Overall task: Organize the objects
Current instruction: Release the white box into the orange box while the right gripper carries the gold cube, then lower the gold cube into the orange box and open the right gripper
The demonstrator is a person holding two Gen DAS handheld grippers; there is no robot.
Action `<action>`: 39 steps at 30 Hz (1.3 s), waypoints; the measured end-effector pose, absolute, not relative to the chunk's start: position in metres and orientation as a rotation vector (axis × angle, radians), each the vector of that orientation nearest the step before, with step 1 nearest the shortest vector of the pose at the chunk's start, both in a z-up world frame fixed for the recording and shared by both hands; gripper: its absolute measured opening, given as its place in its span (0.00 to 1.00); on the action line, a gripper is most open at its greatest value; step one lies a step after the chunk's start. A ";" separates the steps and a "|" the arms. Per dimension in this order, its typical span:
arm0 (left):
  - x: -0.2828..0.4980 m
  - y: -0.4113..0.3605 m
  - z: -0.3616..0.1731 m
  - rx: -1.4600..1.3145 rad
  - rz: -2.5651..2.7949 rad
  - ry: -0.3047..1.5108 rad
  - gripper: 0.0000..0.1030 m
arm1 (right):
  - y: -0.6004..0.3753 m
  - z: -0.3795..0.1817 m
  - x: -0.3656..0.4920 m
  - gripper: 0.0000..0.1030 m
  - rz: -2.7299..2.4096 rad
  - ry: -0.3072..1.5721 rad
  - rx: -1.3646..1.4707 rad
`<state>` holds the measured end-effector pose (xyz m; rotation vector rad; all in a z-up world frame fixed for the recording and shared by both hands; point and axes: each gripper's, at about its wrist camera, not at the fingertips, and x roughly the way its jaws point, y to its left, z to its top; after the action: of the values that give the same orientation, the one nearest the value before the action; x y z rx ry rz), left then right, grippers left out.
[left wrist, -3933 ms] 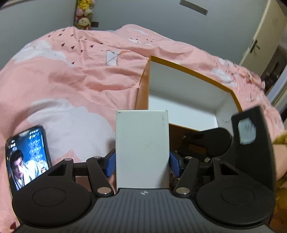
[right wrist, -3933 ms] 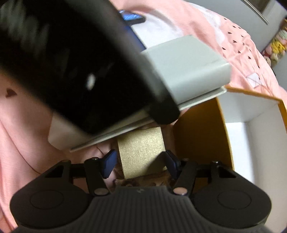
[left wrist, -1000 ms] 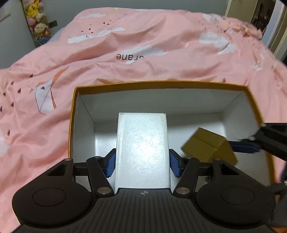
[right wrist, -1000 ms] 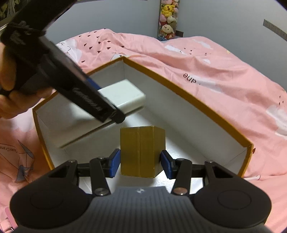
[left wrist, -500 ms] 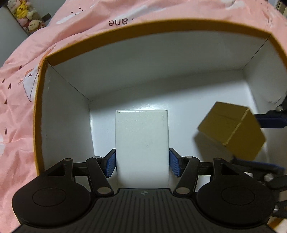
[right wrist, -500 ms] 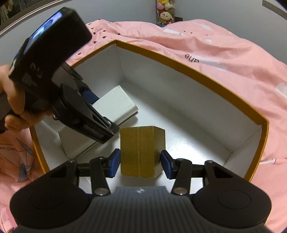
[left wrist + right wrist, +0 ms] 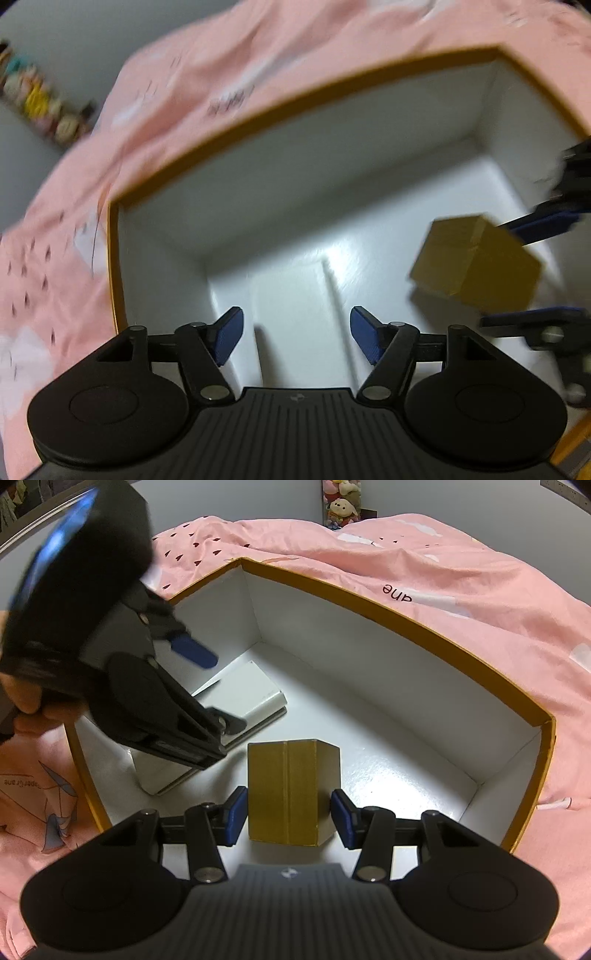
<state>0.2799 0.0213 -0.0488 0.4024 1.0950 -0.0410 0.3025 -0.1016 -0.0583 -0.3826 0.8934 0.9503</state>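
A large open box with an orange rim (image 7: 424,627) and white inside lies on the pink bed; it also shows in the left wrist view (image 7: 295,107). A flat white box (image 7: 255,701) lies on its floor at the left; in the left wrist view the white box (image 7: 295,317) is below my open left gripper (image 7: 295,336), apart from the pads. The left gripper also shows in the right wrist view (image 7: 218,686), raised over the white box. My right gripper (image 7: 288,816) is open around a gold box (image 7: 288,794) standing on the floor; the pads (image 7: 341,812) stand slightly off its sides. The gold box also shows in the left wrist view (image 7: 476,262).
A pink duvet (image 7: 461,565) with hearts and printed text surrounds the large box. Plush toys (image 7: 338,506) sit against the grey wall behind the bed. A hand (image 7: 26,709) holds the left gripper at the left edge.
My left gripper has opened, let go of the white box on the big box's floor and lifted back. My right gripper has opened off the gold box, which now stands on the floor.
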 end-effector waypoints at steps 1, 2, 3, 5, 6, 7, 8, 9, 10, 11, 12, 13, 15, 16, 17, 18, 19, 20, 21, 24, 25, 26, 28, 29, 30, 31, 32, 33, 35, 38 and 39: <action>0.278 0.020 -0.045 0.402 -0.073 1.074 0.71 | -0.102 -0.058 0.303 0.49 0.947 0.894 -0.381; 0.279 0.018 -0.044 0.405 -0.093 1.061 0.71 | -0.102 -0.057 0.304 0.49 0.942 0.895 -0.380; 0.280 0.014 -0.045 0.417 -0.106 1.051 0.71 | -0.102 -0.056 0.305 0.49 0.936 0.895 -0.379; 0.285 0.006 -0.052 0.472 -0.102 1.032 0.71 | -0.104 -0.055 0.307 0.49 0.925 0.898 -0.374; 0.287 0.003 -0.058 0.512 -0.080 1.023 0.71 | -0.106 -0.053 0.308 0.49 0.918 0.901 -0.368; 0.290 0.000 -0.064 0.557 -0.048 1.014 0.71 | -0.108 -0.052 0.309 0.49 0.914 0.904 -0.363; 0.295 -0.004 -0.069 0.598 -0.017 1.009 0.71 | -0.109 -0.051 0.309 0.49 0.911 0.904 -0.363; 0.297 -0.007 -0.072 0.624 0.017 1.011 0.70 | -0.111 -0.050 0.309 0.49 0.906 0.904 -0.365; 0.301 -0.010 -0.074 0.631 0.041 1.014 0.70 | -0.112 -0.050 0.310 0.49 0.901 0.904 -0.369; 0.303 -0.011 -0.076 0.627 0.049 1.017 0.68 | -0.113 -0.049 0.310 0.49 0.894 0.907 -0.373; 0.305 -0.011 -0.078 0.618 0.050 1.032 0.66 | -0.113 -0.049 0.311 0.49 0.886 0.913 -0.377; 0.307 -0.010 -0.079 0.608 0.056 1.053 0.63 | -0.114 -0.050 0.312 0.49 0.877 0.920 -0.381; 0.310 -0.007 -0.081 0.608 0.082 1.073 0.59 | -0.113 -0.050 0.313 0.49 0.860 0.933 -0.385; 0.311 -0.004 -0.082 0.607 0.093 1.080 0.59 | -0.112 -0.049 0.313 0.49 0.856 0.939 -0.390; 0.313 -0.002 -0.082 0.607 0.103 1.089 0.58 | -0.111 -0.049 0.313 0.49 0.852 0.943 -0.396; 0.313 0.001 -0.081 0.605 0.108 1.095 0.58 | -0.109 -0.048 0.312 0.49 0.847 0.945 -0.406; 0.314 0.003 -0.081 0.603 0.110 1.098 0.58 | -0.106 -0.047 0.310 0.49 0.844 0.946 -0.419; 0.313 0.006 -0.085 0.603 0.112 1.099 0.57 | -0.104 -0.047 0.309 0.49 0.844 0.947 -0.431; 0.311 0.005 -0.087 0.605 0.114 1.102 0.56 | -0.101 -0.046 0.308 0.49 0.843 0.948 -0.442; 0.307 0.007 -0.090 0.626 0.132 1.109 0.55 | -0.095 -0.045 0.308 0.49 0.844 0.954 -0.463; 0.305 0.007 -0.091 0.630 0.141 1.108 0.55 | -0.093 -0.045 0.308 0.49 0.843 0.955 -0.470; 0.304 0.009 -0.091 0.634 0.152 1.110 0.55 | -0.091 -0.044 0.308 0.49 0.843 0.956 -0.475; 0.310 0.014 -0.095 0.642 0.177 1.112 0.54 | -0.087 -0.043 0.309 0.49 0.841 0.958 -0.488; 0.310 0.016 -0.095 0.648 0.189 1.111 0.55 | -0.085 -0.043 0.309 0.49 0.840 0.958 -0.494; 0.311 0.018 -0.096 0.651 0.185 1.109 0.55 | -0.083 -0.043 0.309 0.49 0.839 0.958 -0.500; 0.311 0.019 -0.096 0.656 0.183 1.108 0.55 | -0.082 -0.043 0.309 0.49 0.837 0.959 -0.504; 0.310 0.018 -0.096 0.663 0.181 1.104 0.55 | -0.080 -0.042 0.308 0.49 0.837 0.960 -0.507; 0.310 0.018 -0.096 0.668 0.181 1.101 0.55 | -0.079 -0.042 0.308 0.49 0.836 0.960 -0.509; 0.311 0.020 -0.095 0.662 0.184 1.098 0.57 | -0.077 -0.041 0.307 0.49 0.837 0.959 -0.513; 0.312 0.026 -0.088 0.615 0.180 1.088 0.59 | -0.074 -0.039 0.304 0.49 0.841 0.953 -0.516; 0.303 0.024 -0.084 0.587 0.176 1.080 0.57 | -0.073 -0.039 0.303 0.49 0.845 0.949 -0.515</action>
<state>0.3034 0.0237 -0.0842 0.5870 1.0798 0.1764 0.3032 -0.0731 -0.0386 -0.5154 0.9487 0.8453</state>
